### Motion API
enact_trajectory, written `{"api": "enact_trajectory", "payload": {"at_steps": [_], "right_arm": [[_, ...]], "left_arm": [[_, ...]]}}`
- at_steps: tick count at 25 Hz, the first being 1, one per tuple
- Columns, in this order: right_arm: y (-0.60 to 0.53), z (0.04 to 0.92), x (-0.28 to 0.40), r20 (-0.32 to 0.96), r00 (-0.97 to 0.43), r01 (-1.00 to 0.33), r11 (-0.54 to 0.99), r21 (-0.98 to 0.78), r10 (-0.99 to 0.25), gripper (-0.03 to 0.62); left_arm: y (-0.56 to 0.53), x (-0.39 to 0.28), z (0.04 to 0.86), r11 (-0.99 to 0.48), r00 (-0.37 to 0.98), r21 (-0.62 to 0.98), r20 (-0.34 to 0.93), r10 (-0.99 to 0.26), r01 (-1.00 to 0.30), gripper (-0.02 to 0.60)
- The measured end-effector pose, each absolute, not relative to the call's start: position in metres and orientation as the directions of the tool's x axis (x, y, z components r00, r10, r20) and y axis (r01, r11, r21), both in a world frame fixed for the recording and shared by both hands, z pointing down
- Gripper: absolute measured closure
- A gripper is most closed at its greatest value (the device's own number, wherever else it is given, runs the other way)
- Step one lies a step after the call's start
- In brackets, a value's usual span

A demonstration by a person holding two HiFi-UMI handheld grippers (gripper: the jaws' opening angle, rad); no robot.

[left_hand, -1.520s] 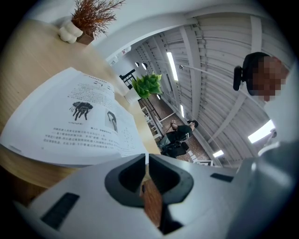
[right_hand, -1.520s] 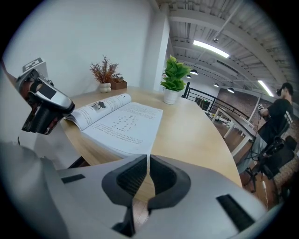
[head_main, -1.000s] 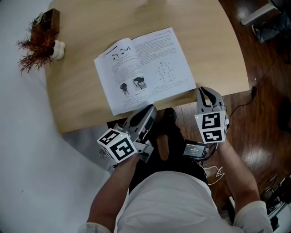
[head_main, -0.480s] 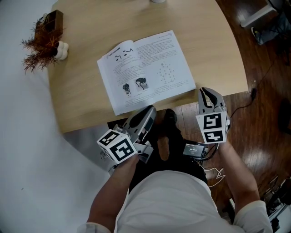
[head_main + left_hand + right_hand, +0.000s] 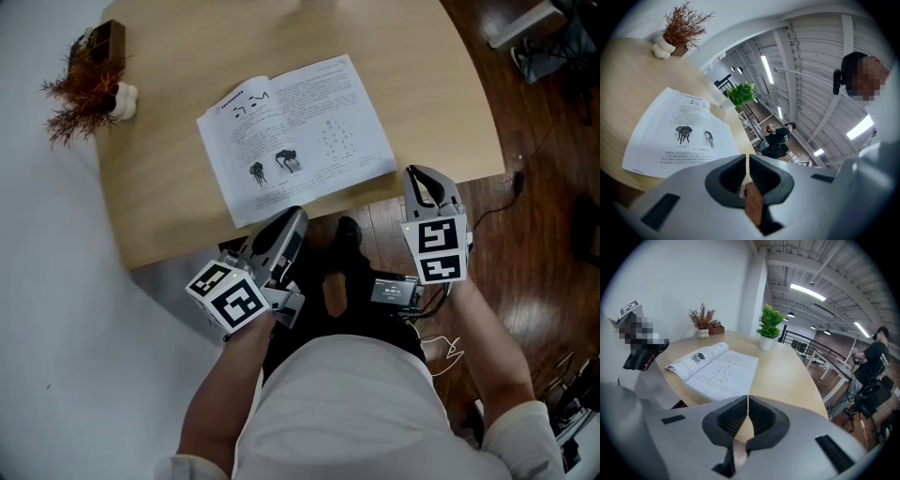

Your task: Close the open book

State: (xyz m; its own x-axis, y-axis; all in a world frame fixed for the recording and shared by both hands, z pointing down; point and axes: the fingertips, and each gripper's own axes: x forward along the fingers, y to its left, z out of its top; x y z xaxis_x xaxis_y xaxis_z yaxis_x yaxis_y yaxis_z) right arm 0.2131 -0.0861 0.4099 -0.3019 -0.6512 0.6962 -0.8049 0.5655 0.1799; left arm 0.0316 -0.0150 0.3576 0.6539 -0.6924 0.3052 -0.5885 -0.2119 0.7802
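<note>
Open book [image 5: 295, 141] on table [image 5: 173, 211]; dried plant [image 5: 80, 101] at corner.

open book [image 5: 293, 136]: white pages, black print, small black figures
table [image 5: 159, 216]: pale tan wood grain
left gripper [image 5: 292, 219]: grey shell, dark pads, white cube with black square markers
right gripper [image 5: 419, 178]: same grey, same black-and-white cube
dried plant [image 5: 75, 103]: rust-brown
leafy plant [image 5: 769, 320]: bright green, white pot
floor [image 5: 548, 225]: glossy dark brown wood
</note>
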Motion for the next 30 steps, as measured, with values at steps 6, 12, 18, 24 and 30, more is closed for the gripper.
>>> {"api": "enact_trajectory", "payload": {"at_steps": [6, 12, 18, 24, 30], "right_arm": [[-0.082, 0.392, 0.204, 0.679, -0.335, -0.805, 0.573, 0.154, -0.653, 0.592], [-0.069, 0.368, 0.182, 0.66, -0.413, -0.787, 0.611, 0.088, -0.627, 0.592], [-0.058, 0.341, 0.166, 0.631, -0.489, -0.79, 0.613, -0.026, -0.603, 0.592], [-0.053, 0.328, 0.158, 0.627, -0.516, -0.783, 0.618, -0.07, -0.584, 0.592], [-0.049, 0.315, 0.16, 0.622, -0.511, -0.786, 0.616, -0.058, -0.594, 0.592]], "left_arm": [[-0.013, 0.026, 0.341, -0.238, 0.656, 0.764, 0.299, -0.693, -0.6, 0.584], [-0.008, 0.018, 0.316, -0.284, 0.659, 0.73, 0.291, -0.693, -0.622, 0.584], [0.003, 0.009, 0.294, -0.33, 0.669, 0.702, 0.277, -0.69, -0.631, 0.584], [0.015, -0.003, 0.288, -0.32, 0.657, 0.699, 0.281, -0.7, -0.639, 0.584], [0.021, -0.009, 0.279, -0.325, 0.65, 0.689, 0.278, -0.707, -0.648, 0.584]]}}
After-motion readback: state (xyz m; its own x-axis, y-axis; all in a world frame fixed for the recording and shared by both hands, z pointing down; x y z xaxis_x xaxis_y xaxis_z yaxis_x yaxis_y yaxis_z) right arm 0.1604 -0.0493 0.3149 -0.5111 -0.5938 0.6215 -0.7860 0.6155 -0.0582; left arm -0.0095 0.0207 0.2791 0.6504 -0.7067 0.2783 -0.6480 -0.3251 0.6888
